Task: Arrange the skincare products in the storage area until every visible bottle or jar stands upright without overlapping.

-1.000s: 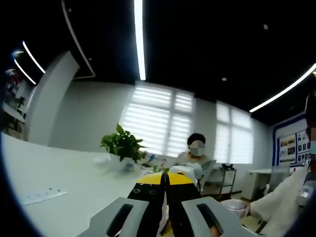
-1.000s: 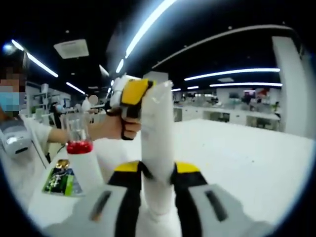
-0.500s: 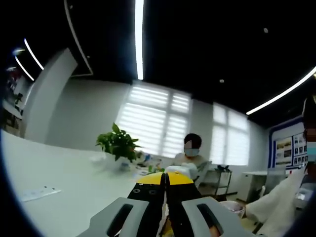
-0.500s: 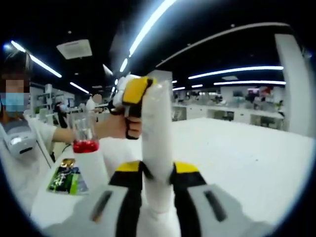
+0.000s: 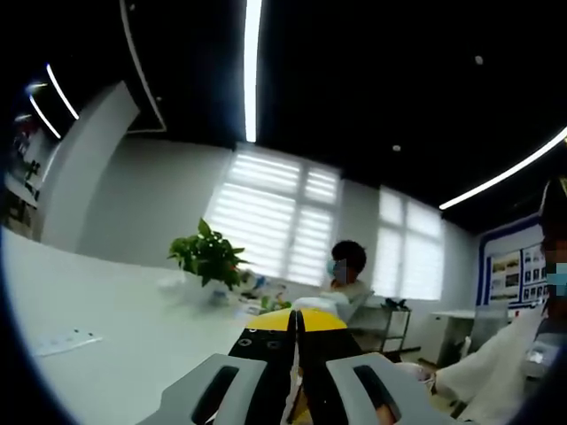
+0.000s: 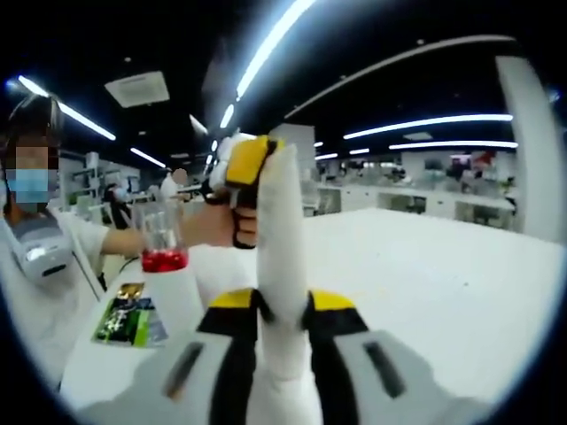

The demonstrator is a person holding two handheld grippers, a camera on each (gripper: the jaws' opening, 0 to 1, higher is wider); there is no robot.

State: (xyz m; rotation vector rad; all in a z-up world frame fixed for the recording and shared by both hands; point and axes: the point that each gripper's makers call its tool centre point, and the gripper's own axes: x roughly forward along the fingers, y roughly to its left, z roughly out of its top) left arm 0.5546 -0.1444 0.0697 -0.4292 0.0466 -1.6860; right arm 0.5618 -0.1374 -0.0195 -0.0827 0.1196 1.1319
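Open-plan office, white worktop point(image 5: 115, 354), ceiling strip lights.

Left gripper view: left claw point(image 5: 296, 326) aimed out across the room, jaws pressed together, nothing visible between them. Potted plant point(image 5: 209, 255) further along the worktop.

Right gripper view: right claw point(image 6: 282, 305) clamped on a white tube point(image 6: 282, 239), held upright above the worktop, gripped low on the body. Looks light, soft-walled and probably slick, so grip mid-body, moderate squeeze. Glass with red contents point(image 6: 163, 237) and a green card point(image 6: 131, 320) at left.

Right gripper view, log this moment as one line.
right gripper: shut on white tube | left gripper: shut | clear glass, red contents: upright on white table
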